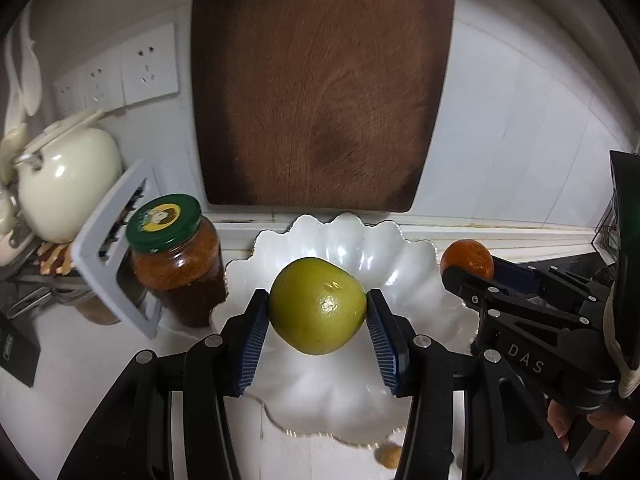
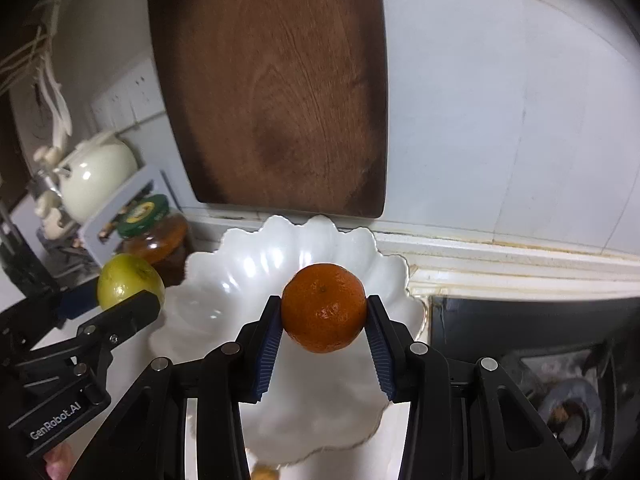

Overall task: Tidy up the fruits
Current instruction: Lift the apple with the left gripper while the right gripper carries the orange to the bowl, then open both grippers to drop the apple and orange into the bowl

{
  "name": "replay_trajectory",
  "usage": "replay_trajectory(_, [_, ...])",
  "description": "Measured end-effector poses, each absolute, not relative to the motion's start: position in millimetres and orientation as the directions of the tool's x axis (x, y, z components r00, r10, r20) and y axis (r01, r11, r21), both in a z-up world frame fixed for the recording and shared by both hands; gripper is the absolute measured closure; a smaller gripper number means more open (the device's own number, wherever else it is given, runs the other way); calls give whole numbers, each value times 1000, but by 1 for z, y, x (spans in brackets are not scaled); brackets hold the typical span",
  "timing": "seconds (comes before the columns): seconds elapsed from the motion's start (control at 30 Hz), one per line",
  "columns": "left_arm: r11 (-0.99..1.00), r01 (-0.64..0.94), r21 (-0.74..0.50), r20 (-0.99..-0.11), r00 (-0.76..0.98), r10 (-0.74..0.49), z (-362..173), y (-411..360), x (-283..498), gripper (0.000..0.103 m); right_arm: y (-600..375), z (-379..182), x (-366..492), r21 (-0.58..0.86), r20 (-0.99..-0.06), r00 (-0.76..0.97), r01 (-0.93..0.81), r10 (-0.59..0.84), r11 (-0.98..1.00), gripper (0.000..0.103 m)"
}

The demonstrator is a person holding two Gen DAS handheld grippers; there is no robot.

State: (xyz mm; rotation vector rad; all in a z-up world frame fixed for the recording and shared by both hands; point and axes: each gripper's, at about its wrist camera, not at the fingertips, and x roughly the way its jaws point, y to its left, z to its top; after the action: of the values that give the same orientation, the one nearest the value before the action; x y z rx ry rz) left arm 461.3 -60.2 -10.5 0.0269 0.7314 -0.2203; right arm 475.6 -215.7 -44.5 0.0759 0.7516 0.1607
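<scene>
My left gripper (image 1: 318, 308) is shut on a green citrus fruit (image 1: 318, 306) and holds it above the white scalloped plate (image 1: 360, 236). My right gripper (image 2: 323, 308) is shut on an orange mandarin (image 2: 323, 307) and holds it above the same plate (image 2: 248, 252). The plate holds no fruit. In the left wrist view the mandarin (image 1: 467, 258) and the right gripper show at the right. In the right wrist view the green fruit (image 2: 128, 280) and the left gripper show at the left.
A wooden cutting board (image 1: 320, 80) leans on the tiled wall behind the plate. A jar with a green lid (image 1: 176, 256), a grey rack (image 1: 112, 248) and a cream teapot (image 1: 68, 180) stand at the left. A small brown fruit (image 1: 390, 456) lies by the plate's near rim. A gas stove (image 2: 560, 380) is at the right.
</scene>
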Motion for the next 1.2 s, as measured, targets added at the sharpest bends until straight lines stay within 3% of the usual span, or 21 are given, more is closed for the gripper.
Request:
replay_trajectory(0.63, [987, 158, -21, -815, 570, -109, -77, -69, 554, 54, -210, -112, 567, 116, -843, 513, -124, 163, 986, 60])
replay_trajectory(1.07, [990, 144, -11, -872, 483, -80, -112, -79, 575, 54, -217, -133, 580, 112, -882, 444, -121, 155, 986, 59])
replay_trajectory(1.17, [991, 135, -16, -881, 467, -78, -116, -80, 577, 51, -217, -134, 582, 100, -886, 442, -119, 143, 988, 56])
replay_trajectory(1.2, [990, 136, -19, -877, 474, -82, -114, -79, 575, 48, -216, -133, 583, 104, -882, 447, -116, 146, 988, 48])
